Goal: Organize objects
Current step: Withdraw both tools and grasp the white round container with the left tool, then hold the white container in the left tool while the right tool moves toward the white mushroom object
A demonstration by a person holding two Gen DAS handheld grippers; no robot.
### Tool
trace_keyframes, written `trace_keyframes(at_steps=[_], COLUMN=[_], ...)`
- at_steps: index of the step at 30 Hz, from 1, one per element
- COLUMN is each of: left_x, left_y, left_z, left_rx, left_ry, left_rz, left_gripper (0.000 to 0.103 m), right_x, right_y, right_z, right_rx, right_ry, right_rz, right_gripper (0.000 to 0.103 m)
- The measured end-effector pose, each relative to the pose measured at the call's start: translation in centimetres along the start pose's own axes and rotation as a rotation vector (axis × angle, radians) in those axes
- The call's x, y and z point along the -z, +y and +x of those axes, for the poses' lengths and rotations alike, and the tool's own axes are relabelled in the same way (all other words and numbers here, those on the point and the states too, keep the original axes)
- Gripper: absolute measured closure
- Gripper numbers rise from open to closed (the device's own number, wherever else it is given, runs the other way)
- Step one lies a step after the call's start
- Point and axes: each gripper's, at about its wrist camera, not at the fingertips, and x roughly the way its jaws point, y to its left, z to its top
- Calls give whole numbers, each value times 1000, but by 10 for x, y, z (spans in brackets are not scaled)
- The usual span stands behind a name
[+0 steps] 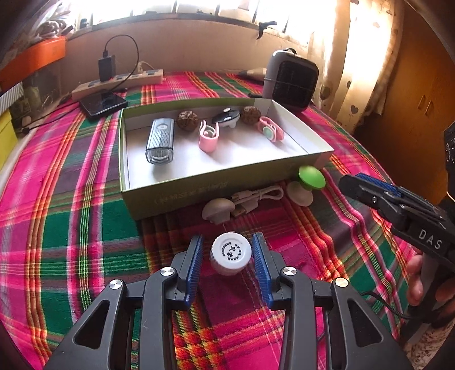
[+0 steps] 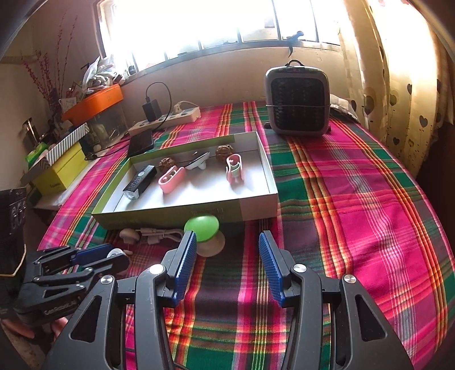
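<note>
The left gripper [image 1: 227, 254] jaws stand apart around the white-capped bottle [image 1: 231, 253], untouched; they should be centred, closed squarely below the cap. The right gripper [image 2: 227, 264] jaws stand apart, empty.

A plaid cloth [image 2: 355, 199] is covering the surface. An open box [image 1: 199, 196], a heater [image 2: 297, 102], a power strip [image 1: 119, 81] and a white-capped bottle [image 1: 231, 253] are sitting on it.

this looks like a room in somebody's home. my claws work over a plaid cloth [image 2: 355, 199] under a sunlit window [image 2: 199, 22] with heart-print curtains [image 2: 403, 85]; a small heater [image 2: 298, 104], a power strip [image 2: 167, 118] and stacked boxes [image 2: 65, 168] sit around.
</note>
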Motion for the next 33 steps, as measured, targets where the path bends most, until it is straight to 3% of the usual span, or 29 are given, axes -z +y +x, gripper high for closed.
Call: trace_keyframes(at_steps=[15, 27, 33], left_x=[0, 4, 4], left_y=[24, 40, 46], left_z=[-4, -10, -11], left_rx=[-40, -49, -39], left_ry=[-18, -24, -25], left_rz=[-55, -74, -81], left_gripper=[76, 76, 76], right_x=[-1, 3, 2], right_y=[16, 59, 65], right_z=[-6, 21, 32], right_rx=[-34, -121, -173], right_ry=[-23, 70, 107], right_rz=[-28, -171, -147], right_gripper=[56, 56, 56])
